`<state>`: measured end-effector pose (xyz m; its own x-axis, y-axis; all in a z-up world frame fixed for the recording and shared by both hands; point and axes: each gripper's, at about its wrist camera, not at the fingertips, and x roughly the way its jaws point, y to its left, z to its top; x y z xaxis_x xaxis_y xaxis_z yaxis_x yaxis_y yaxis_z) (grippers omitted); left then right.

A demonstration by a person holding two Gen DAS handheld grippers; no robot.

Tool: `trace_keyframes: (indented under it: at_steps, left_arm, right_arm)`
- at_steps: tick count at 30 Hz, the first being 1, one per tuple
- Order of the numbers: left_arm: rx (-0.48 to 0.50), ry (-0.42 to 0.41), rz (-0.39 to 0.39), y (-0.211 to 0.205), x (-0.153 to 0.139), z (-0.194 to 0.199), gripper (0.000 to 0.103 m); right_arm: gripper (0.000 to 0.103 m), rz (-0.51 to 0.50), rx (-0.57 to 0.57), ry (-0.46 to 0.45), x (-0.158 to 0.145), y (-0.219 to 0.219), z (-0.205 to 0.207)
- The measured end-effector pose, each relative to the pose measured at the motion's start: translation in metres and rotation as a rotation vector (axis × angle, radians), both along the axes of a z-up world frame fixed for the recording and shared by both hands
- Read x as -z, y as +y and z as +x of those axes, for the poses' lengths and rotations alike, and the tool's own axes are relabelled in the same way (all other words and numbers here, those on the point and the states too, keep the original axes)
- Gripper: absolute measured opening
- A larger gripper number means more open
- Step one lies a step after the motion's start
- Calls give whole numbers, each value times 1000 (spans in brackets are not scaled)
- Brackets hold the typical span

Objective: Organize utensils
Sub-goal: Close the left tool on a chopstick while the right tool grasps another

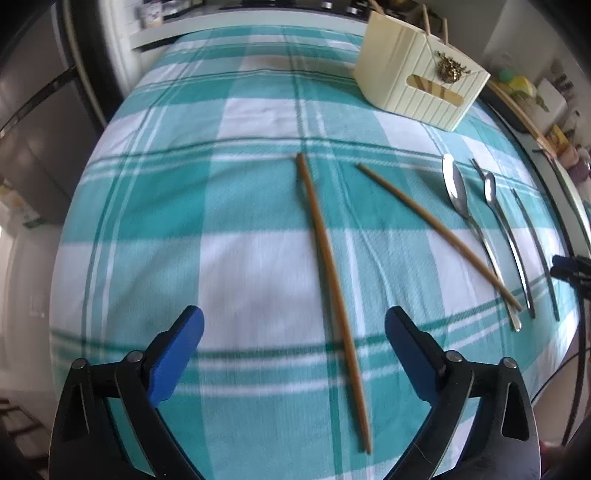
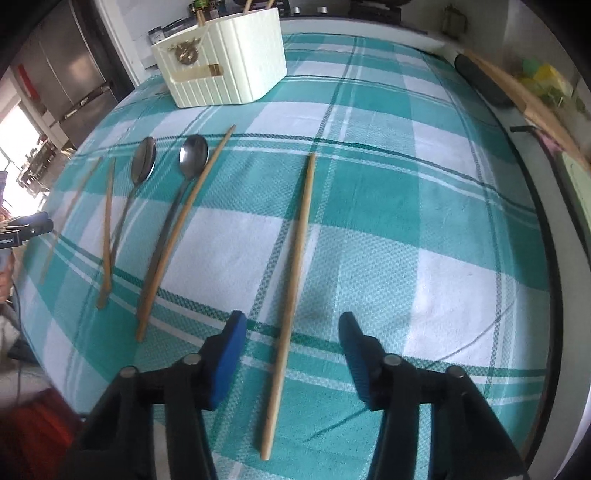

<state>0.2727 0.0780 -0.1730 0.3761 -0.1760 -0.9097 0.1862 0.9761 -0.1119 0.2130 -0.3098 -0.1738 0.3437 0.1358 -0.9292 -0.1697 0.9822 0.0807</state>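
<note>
A: Our left gripper hangs wide open over one chopstick; our right gripper likewise gapes, empty, above another chopstick.

B: We count four loose chopsticks and two spoons on the checked cloth. The cream holder beyond holds several wooden sticks.

Home kitchen. Table covered with a teal-and-white checked cloth. Steel fridge with long handles stands at the left. Stove knobs line the far counter edge. Spoons and chopsticks lie on the cloth near a cream utensil caddy. Jars behind the caddy, wooden board on the side counter.
</note>
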Motion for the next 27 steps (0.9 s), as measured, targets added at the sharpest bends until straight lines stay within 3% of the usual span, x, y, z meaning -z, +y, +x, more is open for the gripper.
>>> trace_keyframes:
  at_steps: [6,12,14,15,16,17,19,23,27]
  left_arm:
    - [38,47,61,-18,15,36,81]
    - [41,39,105,-26,15,62,80]
    - [41,45,108,-29,15,73,75]
    - [36,45,101,-29,14,77,67]
    - [27,42,97,-29,12,81,53]
    - [20,36,100,-28,11,83,43]
    - [26,43,55,-29,10,87,8]
    - [15,30,52,-30,7,85,5]
    - [-9,-56,4,-24,-21,70,4]
  right_arm:
    - [49,-13,8,28,7,8,39]
    - [41,-66,-36,21,11,27,80]
    - [32,-71,-25,18,13,30,94]
    - [27,-80,-14,14,13,30,99]
    - [14,-87,-2,11,12,30,104]
    - [7,-85,16,12,12,28,109]
    - [7,-49,42,12,12,22,113]
    - [6,13,73,-56,-1,13,109]
    - [6,83,74,-186,-42,9,89]
